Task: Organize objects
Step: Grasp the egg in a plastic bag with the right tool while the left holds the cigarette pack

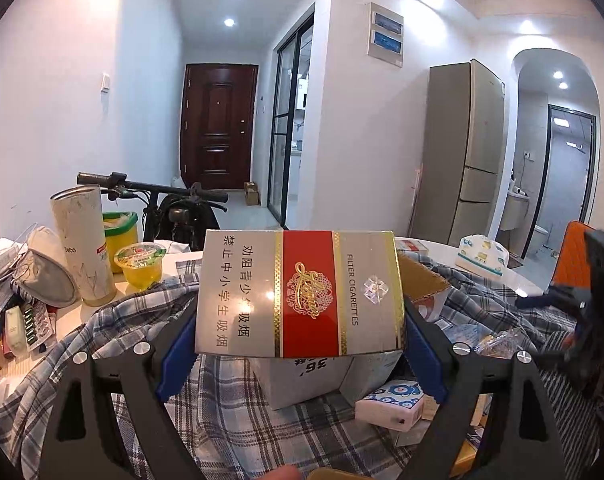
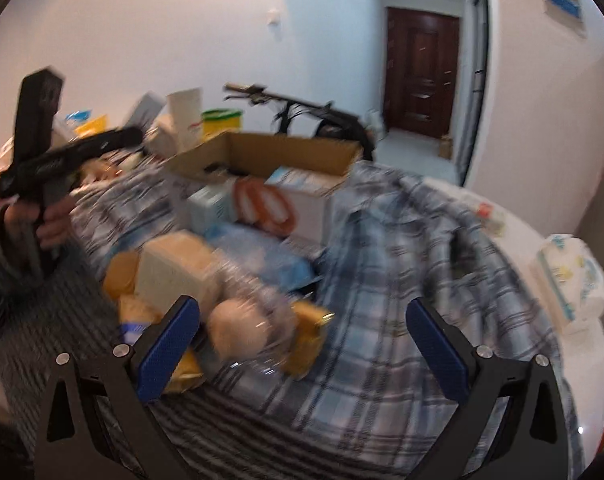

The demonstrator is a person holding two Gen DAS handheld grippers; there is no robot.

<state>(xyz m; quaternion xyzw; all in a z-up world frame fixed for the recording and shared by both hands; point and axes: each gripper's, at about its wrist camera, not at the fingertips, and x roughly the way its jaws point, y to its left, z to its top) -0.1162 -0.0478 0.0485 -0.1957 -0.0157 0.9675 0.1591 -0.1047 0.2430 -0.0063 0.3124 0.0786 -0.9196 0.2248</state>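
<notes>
Blue-padded left gripper (image 1: pixel 299 344) holds cigarette carton (image 1: pixel 297 294) raised.

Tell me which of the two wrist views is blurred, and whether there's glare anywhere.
Right wrist view: motion-smeared, the cardboard box and plaid cloth soft. Left wrist view: sharp, with ceiling-light glints on the cigarette carton held in the left gripper.

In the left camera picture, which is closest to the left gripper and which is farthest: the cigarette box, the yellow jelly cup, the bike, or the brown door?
1. Cigarette box: held between the left gripper fingers.
2. Jelly cup: on the table, to the left.
3. Bike: behind the table, left of centre.
4. Brown door: far down the hallway.
</notes>
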